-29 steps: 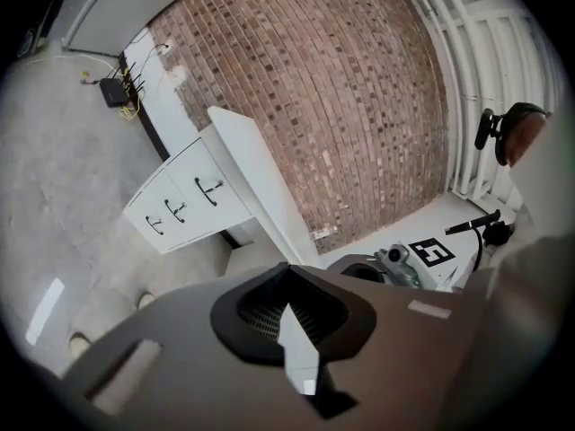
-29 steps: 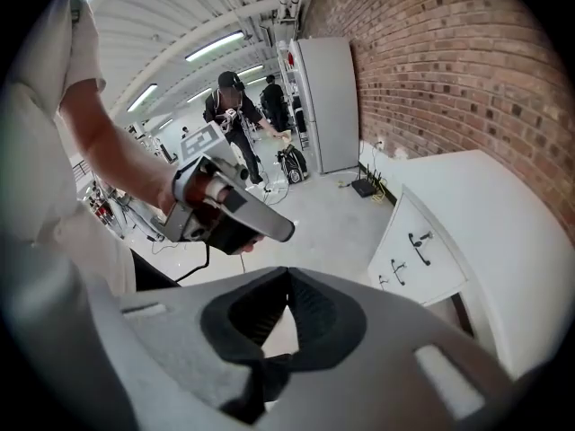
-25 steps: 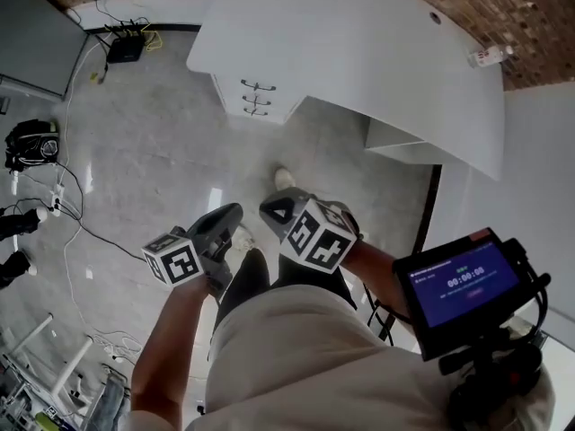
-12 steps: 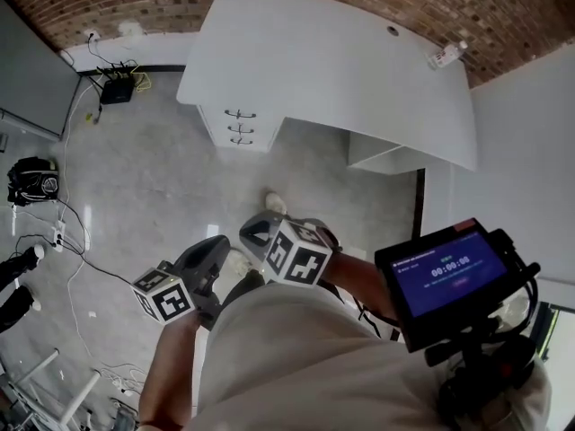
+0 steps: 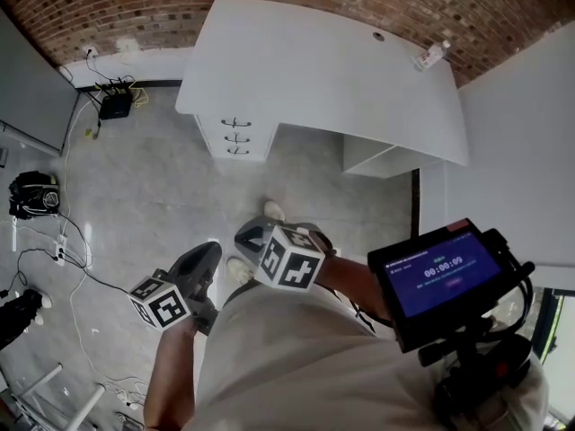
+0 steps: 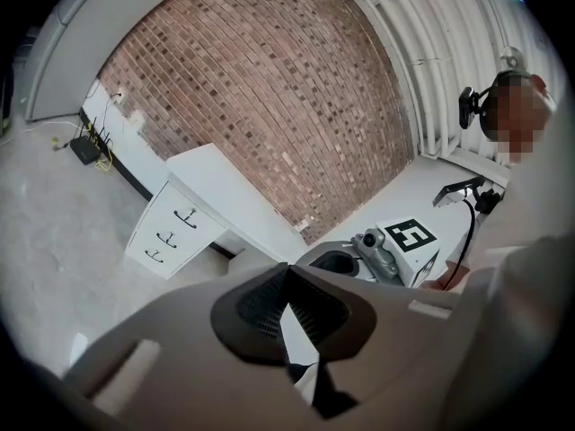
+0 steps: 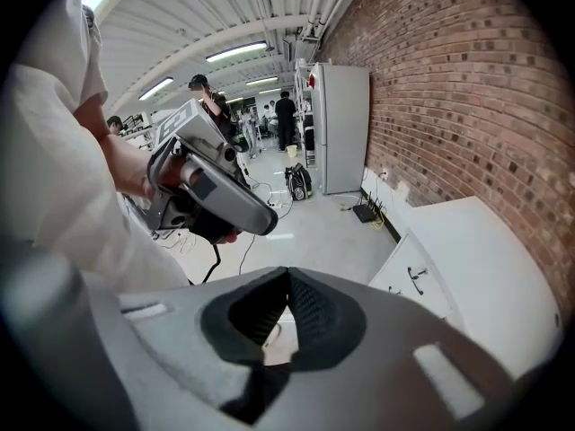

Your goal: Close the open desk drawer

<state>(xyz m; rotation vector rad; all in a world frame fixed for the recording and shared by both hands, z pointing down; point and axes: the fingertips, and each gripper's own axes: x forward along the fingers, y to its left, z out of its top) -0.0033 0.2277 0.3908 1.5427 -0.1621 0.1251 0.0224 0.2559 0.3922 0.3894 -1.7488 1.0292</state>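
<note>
A white desk (image 5: 323, 65) stands against the brick wall, well ahead of me. Its drawer unit (image 5: 235, 136) carries three dark handles, and all three fronts look flush from here. The same drawer unit (image 6: 169, 231) shows small in the left gripper view and at the right in the right gripper view (image 7: 415, 282). My left gripper (image 5: 205, 251) and right gripper (image 5: 252, 234) hover side by side close to my body, far from the desk. Both are shut, pads (image 6: 305, 308) meeting at the tips with nothing between them.
A second white cabinet (image 5: 382, 157) sits under the desk's right end. A black router (image 5: 115, 106) with cables lies by the wall, and a black bag (image 5: 31, 196) and loose cables are on the floor at left. A screen rig (image 5: 440, 277) hangs at my right. People stand far off (image 7: 286, 115).
Both grippers have shifted lower and slightly left in the head view, nearer my body. The desk now shows more fully. Jaws stay shut.
</note>
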